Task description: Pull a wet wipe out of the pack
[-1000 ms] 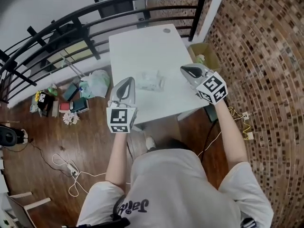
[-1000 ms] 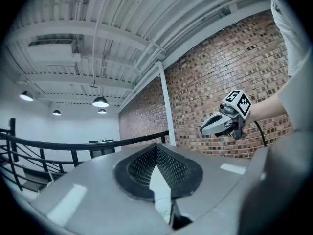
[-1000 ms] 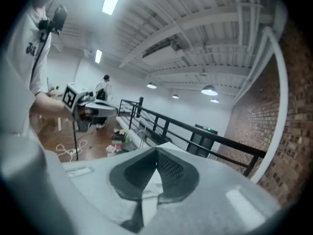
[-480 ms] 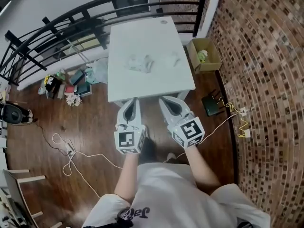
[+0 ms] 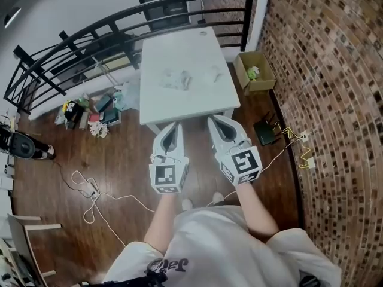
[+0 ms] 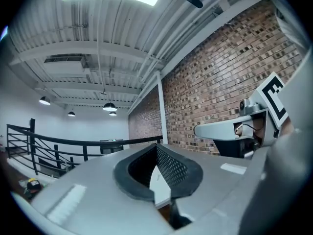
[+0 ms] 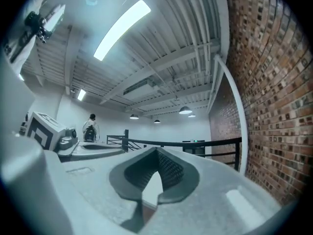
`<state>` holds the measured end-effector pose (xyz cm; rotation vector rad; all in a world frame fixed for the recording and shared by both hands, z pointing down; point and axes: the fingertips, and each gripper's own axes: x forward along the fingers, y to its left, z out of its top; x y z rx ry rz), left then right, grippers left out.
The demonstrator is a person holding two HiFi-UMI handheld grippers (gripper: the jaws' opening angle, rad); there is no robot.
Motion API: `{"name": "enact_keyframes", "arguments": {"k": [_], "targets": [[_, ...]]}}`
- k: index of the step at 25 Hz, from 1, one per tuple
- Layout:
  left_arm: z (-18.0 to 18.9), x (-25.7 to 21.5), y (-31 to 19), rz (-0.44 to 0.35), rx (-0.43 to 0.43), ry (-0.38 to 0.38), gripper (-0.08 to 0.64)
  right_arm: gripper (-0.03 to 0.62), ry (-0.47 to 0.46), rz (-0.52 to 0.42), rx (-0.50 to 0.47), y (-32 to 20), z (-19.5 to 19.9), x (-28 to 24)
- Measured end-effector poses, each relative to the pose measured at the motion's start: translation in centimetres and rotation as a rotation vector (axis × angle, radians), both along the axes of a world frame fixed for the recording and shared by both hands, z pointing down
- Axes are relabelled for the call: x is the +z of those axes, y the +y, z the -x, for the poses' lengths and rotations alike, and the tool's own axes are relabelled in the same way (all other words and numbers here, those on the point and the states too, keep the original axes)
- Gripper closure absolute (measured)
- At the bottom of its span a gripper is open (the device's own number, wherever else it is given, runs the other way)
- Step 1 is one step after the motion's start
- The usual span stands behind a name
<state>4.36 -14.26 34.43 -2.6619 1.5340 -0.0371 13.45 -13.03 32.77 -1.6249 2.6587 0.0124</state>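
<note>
Left gripper (image 5: 173,126) and right gripper (image 5: 216,119) are both closed, holding nothing.

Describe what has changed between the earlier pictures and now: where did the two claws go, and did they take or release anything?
Both claws drew back from above the table toward the person; the left claw and the right claw now hang side by side off its near edge, both shut and empty. No taking or releasing shows. The wet wipe pack stays on the table.
</note>
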Motion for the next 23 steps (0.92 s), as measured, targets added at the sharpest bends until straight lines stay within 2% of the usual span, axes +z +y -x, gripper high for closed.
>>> {"name": "enact_keyframes", "arguments": {"k": [4, 10, 17, 23], "targets": [[1.3, -0.3, 0.9, 0.004, 0.019, -0.001, 0.549, 0.601, -0.011, -0.016, 0.043, 0.2, 0.4, -0.8], [5.4, -1.1, 1.1, -0.005, 0.001, 0.063, 0.549, 0.6, 0.012, -0.028, 0.028, 1.7, 4.1, -1.1], [6.2, -0.5, 1.9, -0.001, 0.031, 0.043, 0.549, 0.601, 0.045, -0.019, 0.033, 2.1, 6.3, -0.9], [9.2, -0.8, 2.1, -0.014, 0.017, 0.051, 0.549, 0.601, 0.064, -0.027, 0.025, 2.9, 9.1, -1.0]]}}
